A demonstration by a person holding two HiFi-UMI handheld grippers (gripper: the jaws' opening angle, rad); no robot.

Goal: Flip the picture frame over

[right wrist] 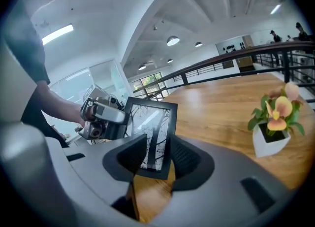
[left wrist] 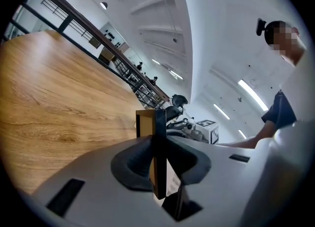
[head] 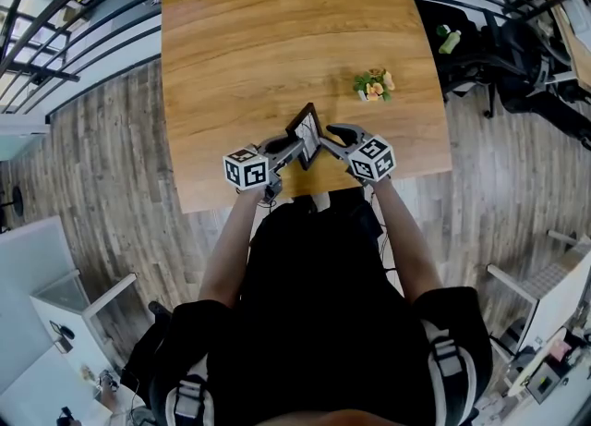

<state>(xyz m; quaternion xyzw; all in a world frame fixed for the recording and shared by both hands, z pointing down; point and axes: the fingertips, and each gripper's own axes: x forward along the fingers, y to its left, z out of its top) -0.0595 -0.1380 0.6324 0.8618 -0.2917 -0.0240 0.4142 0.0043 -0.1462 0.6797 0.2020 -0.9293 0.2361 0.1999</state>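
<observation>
A small black picture frame (head: 306, 128) with a tree print is held upright above the near edge of the wooden table (head: 277, 36). My left gripper (head: 300, 150) is shut on the frame's edge. In the left gripper view the frame (left wrist: 158, 127) stands edge-on, pinched between the pads, with its brown back to the left. My right gripper (head: 328, 145) is at the frame's other side. In the right gripper view the frame's glass front (right wrist: 152, 122) faces the camera and its lower end sits between the open jaws, the pads not pressing on it.
A small white pot of orange flowers (head: 373, 85) (right wrist: 273, 122) stands on the table to the right of the frame. Black railings run along the far side. Dark office chairs and a green bottle (head: 449, 41) sit beyond the table's right edge.
</observation>
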